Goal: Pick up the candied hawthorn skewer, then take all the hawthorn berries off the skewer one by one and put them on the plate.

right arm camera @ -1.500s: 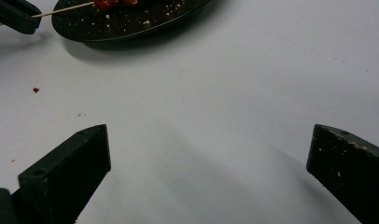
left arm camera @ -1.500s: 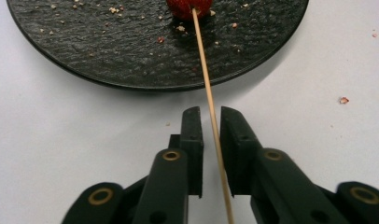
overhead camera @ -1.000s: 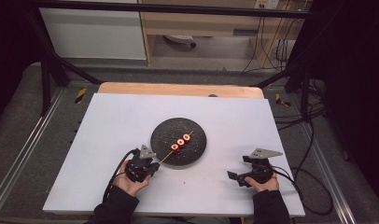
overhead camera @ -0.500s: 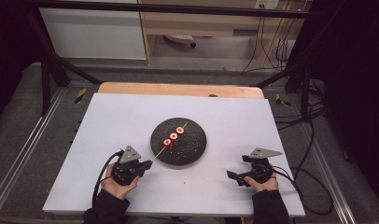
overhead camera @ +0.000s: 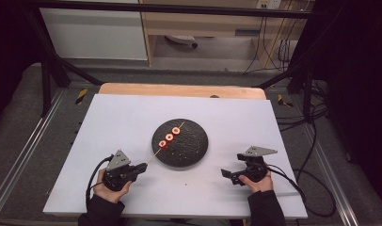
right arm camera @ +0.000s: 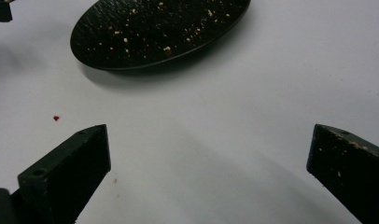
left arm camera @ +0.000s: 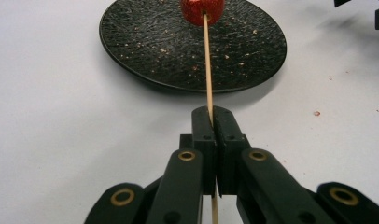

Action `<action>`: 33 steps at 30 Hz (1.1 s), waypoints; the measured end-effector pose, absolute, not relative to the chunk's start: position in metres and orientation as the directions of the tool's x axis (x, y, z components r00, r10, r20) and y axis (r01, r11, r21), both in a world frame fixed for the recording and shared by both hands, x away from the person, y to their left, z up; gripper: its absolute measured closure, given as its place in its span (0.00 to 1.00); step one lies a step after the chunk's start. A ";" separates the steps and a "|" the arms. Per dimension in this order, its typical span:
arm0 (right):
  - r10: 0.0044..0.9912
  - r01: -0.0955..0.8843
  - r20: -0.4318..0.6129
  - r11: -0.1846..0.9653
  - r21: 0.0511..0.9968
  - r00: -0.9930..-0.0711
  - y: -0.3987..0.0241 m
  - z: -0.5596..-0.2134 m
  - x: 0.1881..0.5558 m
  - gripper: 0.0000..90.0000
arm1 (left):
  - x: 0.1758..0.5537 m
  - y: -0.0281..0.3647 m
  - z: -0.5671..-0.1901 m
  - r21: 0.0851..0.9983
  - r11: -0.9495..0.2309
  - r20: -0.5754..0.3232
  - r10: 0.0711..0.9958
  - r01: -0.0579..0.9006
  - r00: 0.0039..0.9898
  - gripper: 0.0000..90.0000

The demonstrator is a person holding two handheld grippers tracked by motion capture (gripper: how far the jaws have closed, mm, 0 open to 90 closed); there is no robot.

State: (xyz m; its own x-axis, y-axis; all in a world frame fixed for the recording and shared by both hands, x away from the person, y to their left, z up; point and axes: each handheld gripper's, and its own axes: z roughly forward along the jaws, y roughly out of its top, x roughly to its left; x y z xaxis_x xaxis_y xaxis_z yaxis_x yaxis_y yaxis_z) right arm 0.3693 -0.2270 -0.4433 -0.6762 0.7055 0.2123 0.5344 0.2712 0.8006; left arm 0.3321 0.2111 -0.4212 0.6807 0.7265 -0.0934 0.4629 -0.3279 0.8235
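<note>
A thin wooden skewer (overhead camera: 157, 151) (left arm camera: 207, 74) carries three red pieces (overhead camera: 169, 137) and lies over a round black plate (overhead camera: 194, 148) (left arm camera: 145, 51) at the table's middle. My left gripper (overhead camera: 143, 166) (left arm camera: 212, 116) is shut on the skewer's bare near end, left of the plate. In the left gripper view the nearest red piece (left arm camera: 202, 9) sits at the top edge above the plate. My right gripper (overhead camera: 225, 173) (right arm camera: 208, 154) rests open on the table right of the plate, with nothing between its jaws.
The white table top (overhead camera: 123, 117) has bare room all around the plate. Small crumbs dot the plate (right arm camera: 145, 32), and a red speck (right arm camera: 56, 118) lies on the table. A wooden edge (overhead camera: 179, 90) runs along the far side; cables (overhead camera: 316, 141) hang at the right.
My left gripper has drawn back to the left and toward the near edge with the skewer, so the red pieces slid leftward over the plate. The right gripper has stayed put.
</note>
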 end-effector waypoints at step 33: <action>0.663 0.505 0.254 0.216 0.836 -0.704 -0.126 -0.393 0.403 0.08 | 0.321 0.210 -0.424 0.853 -0.316 -0.091 0.696 0.417 0.712 0.98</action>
